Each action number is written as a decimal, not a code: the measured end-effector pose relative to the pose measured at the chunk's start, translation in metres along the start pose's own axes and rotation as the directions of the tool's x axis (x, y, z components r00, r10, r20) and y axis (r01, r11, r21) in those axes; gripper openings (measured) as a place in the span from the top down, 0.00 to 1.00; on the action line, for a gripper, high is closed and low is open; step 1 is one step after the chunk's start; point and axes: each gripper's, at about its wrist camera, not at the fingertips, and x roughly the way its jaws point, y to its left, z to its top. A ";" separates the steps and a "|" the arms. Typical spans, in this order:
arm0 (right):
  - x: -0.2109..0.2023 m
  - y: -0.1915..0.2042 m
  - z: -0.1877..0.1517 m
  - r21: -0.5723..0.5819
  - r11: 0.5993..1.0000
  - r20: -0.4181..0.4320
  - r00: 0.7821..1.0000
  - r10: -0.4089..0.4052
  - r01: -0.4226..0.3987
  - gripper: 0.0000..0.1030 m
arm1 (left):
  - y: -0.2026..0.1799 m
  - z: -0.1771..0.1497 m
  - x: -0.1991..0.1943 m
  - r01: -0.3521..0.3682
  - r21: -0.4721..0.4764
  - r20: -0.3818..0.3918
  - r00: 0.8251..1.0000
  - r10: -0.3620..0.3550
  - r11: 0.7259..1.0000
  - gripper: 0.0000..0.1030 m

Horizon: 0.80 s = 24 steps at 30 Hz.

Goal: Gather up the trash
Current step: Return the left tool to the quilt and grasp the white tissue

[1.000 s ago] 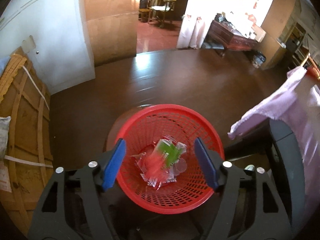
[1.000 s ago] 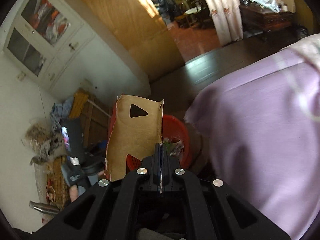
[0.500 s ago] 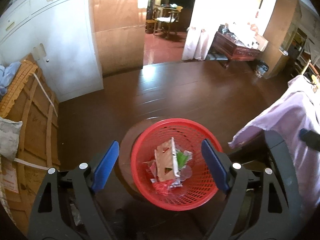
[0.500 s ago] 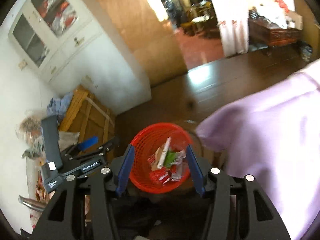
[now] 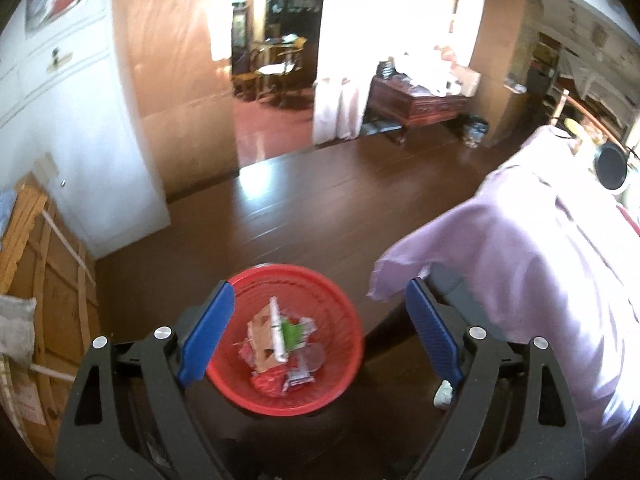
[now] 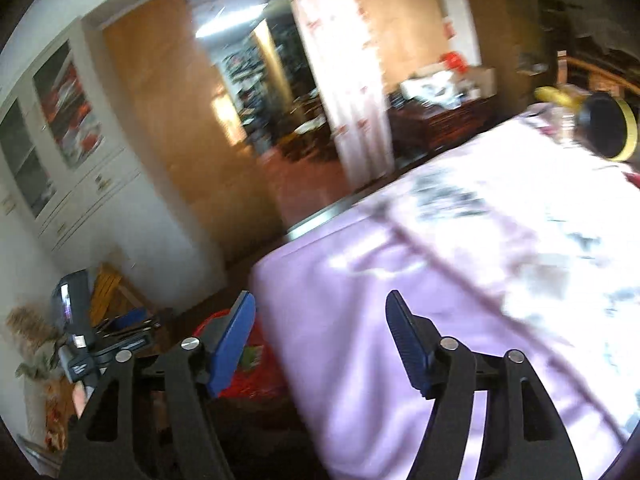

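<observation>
Left wrist view: my left gripper (image 5: 316,334) and right gripper (image 6: 320,340), both empty with jaws opening, above the red basket (image 5: 340,392) already holding cardboard (image 5: 266,338) and wrappers (image 5: 294,376); no further trash visible.

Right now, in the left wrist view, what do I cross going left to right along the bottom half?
Wooden crate → left gripper's left blue pad → red basket holding the trash → right blue pad → lilac cloth.
</observation>
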 end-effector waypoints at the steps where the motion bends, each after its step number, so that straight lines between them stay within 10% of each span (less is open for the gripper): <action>1: -0.014 -0.014 -0.002 0.014 1.000 0.023 1.000 -0.020 0.020 0.34 | -0.008 0.001 -0.004 0.005 0.011 0.006 1.000 -0.005 1.000 0.17; 11: -0.144 -0.149 -0.028 0.171 0.962 0.172 0.955 -0.241 0.212 0.29 | -0.157 0.013 -0.041 0.144 0.245 0.063 0.984 -0.164 0.959 0.13; 20: -0.216 -0.230 -0.074 0.315 0.868 0.207 0.865 -0.457 0.383 0.23 | -0.321 0.001 -0.049 0.276 0.468 0.007 0.949 -0.316 0.839 0.10; 24: -0.226 -0.259 -0.090 0.378 0.849 0.215 0.857 -0.469 0.370 0.21 | -0.381 -0.005 -0.041 0.291 0.537 -0.021 0.943 -0.332 0.792 0.09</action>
